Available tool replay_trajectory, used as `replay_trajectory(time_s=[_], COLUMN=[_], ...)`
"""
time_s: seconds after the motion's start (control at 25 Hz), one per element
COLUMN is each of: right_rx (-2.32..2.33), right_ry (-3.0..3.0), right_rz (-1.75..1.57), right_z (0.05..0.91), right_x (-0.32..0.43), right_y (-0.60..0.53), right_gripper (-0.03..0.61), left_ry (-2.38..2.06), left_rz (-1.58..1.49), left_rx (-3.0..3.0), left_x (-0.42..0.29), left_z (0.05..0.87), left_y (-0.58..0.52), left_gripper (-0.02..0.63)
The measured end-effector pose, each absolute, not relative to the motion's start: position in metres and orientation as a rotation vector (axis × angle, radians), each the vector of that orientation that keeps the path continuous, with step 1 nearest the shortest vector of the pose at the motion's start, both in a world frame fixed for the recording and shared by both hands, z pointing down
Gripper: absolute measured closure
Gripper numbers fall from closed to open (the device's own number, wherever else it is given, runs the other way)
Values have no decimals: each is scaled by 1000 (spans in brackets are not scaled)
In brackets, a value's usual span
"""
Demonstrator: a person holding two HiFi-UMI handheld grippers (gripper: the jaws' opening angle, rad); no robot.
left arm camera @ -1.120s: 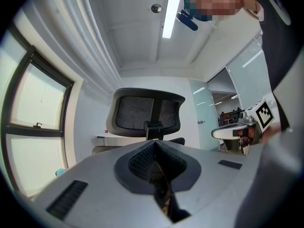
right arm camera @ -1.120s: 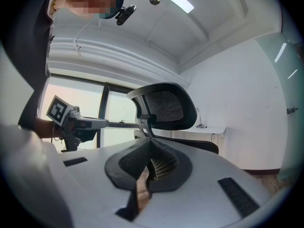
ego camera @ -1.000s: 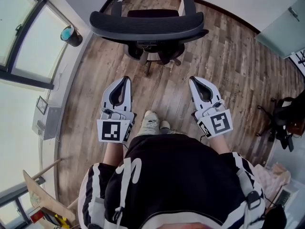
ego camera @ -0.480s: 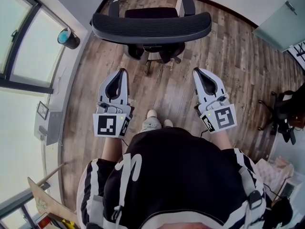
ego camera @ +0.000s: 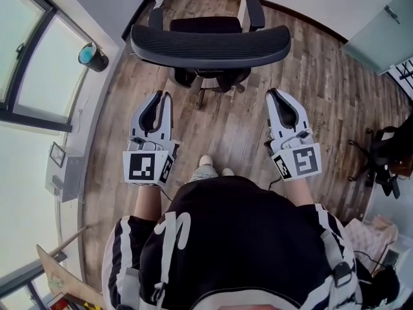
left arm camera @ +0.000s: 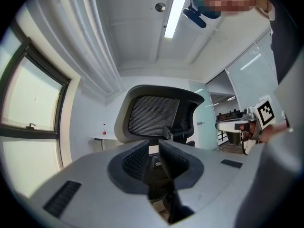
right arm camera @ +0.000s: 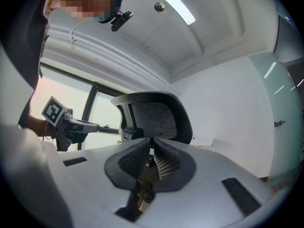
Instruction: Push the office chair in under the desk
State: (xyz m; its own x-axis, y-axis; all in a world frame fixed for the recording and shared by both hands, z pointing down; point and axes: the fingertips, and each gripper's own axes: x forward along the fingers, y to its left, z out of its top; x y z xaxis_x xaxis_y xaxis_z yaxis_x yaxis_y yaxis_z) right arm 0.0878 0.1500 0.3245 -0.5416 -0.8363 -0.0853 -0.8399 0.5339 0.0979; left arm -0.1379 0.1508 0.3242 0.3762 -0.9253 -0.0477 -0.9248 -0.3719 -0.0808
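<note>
Right now the office chair (ego camera: 210, 44) is standing on the wood floor (ego camera: 322, 102) straight ahead of me, its back turned toward me and its seat facing away, toward the white legs (ego camera: 244, 5) of what I am taking to be the surface. The curved top of its mesh backrest is running left to right across my path, so its long axis is lying square to the way I would be pushing. My left claw (ego camera: 162, 99) is pointing at the left part of that backrest and my right claw (ego camera: 276, 95) at the right part, both near it but apart from it, neither touching. I am judging them about equally close, one to each side of the chair's middle. The left claw's jaws are opening, showing a narrow slit with nothing between them; the right claw's jaws are sitting together, empty. In both gripper views the backrest is rising just beyond the tips, so the push is calling for both claws going straight forward.
</note>
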Motion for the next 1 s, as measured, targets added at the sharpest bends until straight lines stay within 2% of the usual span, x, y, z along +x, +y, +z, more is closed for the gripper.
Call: replay_trajectory(time_s=[0.08, 0.16, 0.28, 0.48, 1.0], right_rx=[-1504, -1513, -1521, -1523, -1610], right_ry=[2721, 2719, 2737, 2764, 2768], right_rz=[217, 227, 232, 260, 272], right_z=[321, 318, 317, 314, 312], right_x=[89, 92, 93, 90, 100], right_y=[147, 142, 135, 123, 87], right_gripper=[565, 560, 488, 440, 395], left_ry=[1693, 1671, 1652, 1689, 1723], left_rz=[-8, -1, -7, -10, -15], left_rx=[-2531, -2546, -2545, -2508, -2504], left_x=[-140, -139, -140, -152, -165], left_z=[321, 318, 314, 310, 304], left_y=[150, 147, 143, 133, 97], left_gripper=[496, 448, 431, 408, 379])
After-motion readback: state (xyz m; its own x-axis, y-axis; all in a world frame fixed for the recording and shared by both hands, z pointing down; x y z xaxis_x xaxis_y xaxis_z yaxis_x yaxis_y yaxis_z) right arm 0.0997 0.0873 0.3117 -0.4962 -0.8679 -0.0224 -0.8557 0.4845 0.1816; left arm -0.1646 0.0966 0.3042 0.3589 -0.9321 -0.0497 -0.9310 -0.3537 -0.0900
